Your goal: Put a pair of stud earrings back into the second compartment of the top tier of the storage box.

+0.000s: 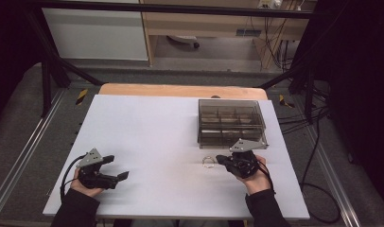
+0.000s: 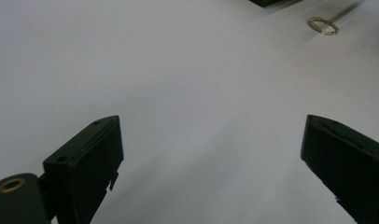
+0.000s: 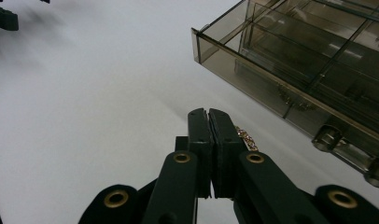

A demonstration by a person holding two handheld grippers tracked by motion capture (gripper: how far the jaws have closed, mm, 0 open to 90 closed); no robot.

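Lying on the white tabletop [image 1: 147, 142], the ring [image 1: 208, 161] sits just beside the right gripper [image 1: 222, 159], whose fingers [image 3: 200, 135] are pressed together; left gripper [image 1: 117, 168] fingers [image 2: 89, 158] stand apart.

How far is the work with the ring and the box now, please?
Done: the right gripper is shut on the ring, which sticks out beside its jaws, just in front of the box. In hand: holding the ring there. Left, probably: placing it in a compartment; whether any already holds something is hard to tell. The left gripper waits open over the table.
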